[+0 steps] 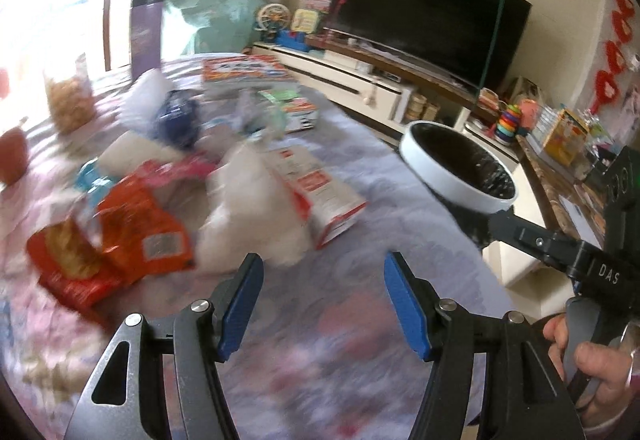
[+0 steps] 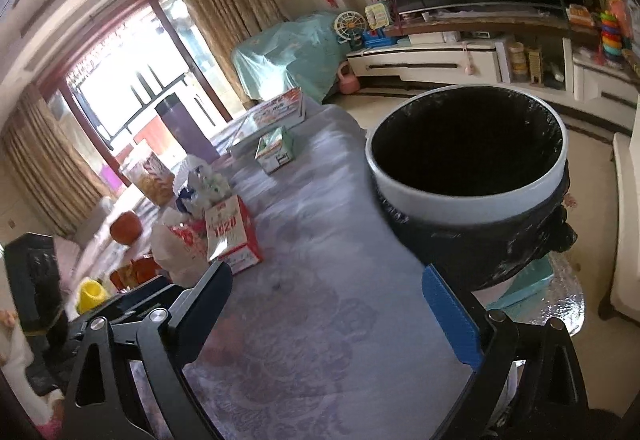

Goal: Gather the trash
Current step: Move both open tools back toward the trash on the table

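My left gripper [image 1: 324,304] is open and empty, just short of a white crumpled wad [image 1: 256,216] on the table. Beside the wad lie an orange snack bag [image 1: 132,228] and a red-and-white carton [image 1: 320,192]. A white bin with a black liner [image 2: 468,164] hangs at the table's right edge; it also shows in the left wrist view [image 1: 460,168]. My right gripper [image 2: 332,304] appears in the left view to hold the bin by its liner. In its own view its jaws stand wide apart, the right finger against the bin's wall, so its state is unclear.
The table has a purple patterned cloth [image 2: 320,240]. On it are a small green-white box [image 2: 276,148], a large flat box [image 1: 244,72], a jar of snacks [image 1: 68,100] and a purple cylinder [image 2: 184,128]. A TV [image 1: 428,24] on a cabinet stands beyond.
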### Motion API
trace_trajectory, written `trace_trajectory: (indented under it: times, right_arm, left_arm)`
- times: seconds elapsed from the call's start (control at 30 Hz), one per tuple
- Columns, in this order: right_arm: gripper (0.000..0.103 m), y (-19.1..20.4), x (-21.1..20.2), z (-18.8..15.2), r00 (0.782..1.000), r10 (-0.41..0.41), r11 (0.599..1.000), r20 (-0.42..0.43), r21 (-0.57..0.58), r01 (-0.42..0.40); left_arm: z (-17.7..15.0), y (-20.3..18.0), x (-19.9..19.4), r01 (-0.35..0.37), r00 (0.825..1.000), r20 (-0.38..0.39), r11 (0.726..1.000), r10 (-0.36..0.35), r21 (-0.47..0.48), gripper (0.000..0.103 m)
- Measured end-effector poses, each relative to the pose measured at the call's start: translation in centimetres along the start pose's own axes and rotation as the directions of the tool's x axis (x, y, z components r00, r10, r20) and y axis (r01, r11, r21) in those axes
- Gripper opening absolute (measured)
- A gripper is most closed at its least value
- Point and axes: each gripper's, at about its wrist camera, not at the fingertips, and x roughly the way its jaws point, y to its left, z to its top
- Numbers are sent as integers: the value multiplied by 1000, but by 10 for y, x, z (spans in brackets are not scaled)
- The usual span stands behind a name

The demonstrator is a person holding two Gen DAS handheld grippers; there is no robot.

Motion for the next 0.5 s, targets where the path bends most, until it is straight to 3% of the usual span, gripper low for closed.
trace_trajectory:
  times: [0.5]
  right_arm:
    - [96, 73, 29, -35, 995, 82, 987, -59, -133, -89]
  left_arm:
    - [-42, 39, -75, -106, 993, 35, 988, 110, -116, 62]
